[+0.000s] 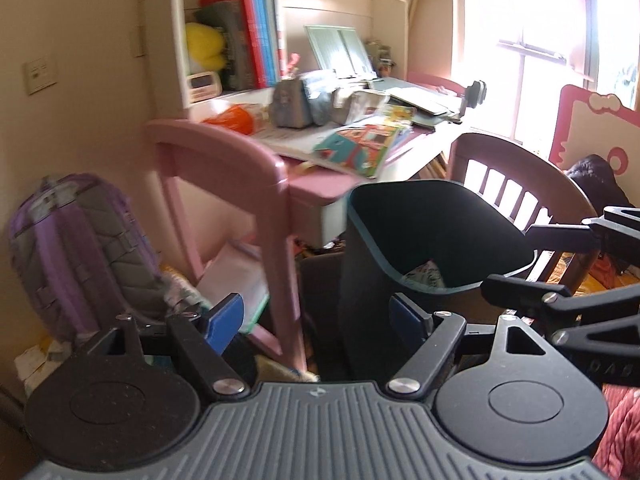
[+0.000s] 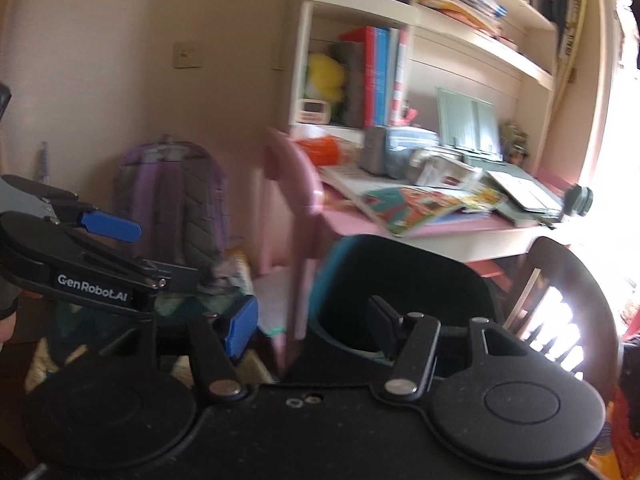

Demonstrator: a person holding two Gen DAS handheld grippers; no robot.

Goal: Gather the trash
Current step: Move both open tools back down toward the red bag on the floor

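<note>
Left gripper (image 1: 316,322): jaws apart, blue pads spread wide, nothing between them. Right gripper (image 2: 310,326): jaws likewise apart, nothing held. No earlier view is on hand, so only the present stance is recorded.

Trash bin (image 1: 420,236): dark, with a teal rim, standing on the floor just ahead of the left gripper and slightly to its right, its near wall rising behind the right-hand pad. In the right wrist view the same bin (image 2: 400,280) sits directly ahead, and the right-hand finger overlaps its mouth. Crumpled patterned trash (image 1: 424,274) lies inside the bin, low against the near rim. Whether either gripper touches the bin cannot be told.

The right gripper's fingers (image 1: 560,236) enter the left wrist view from the right edge, level with the bin's rim. The left gripper (image 2: 92,248) appears at the left edge of the right wrist view, one blue pad showing.

Surroundings: a pink desk (image 1: 316,188) beyond the bin, cluttered with picture books (image 1: 360,144); a purple and grey backpack (image 1: 80,248) on the floor ahead-left of the left gripper; a slatted chair back (image 1: 516,184) ahead-right, behind the bin; shelved books (image 2: 380,76) above the desk. Both views are blurred.
</note>
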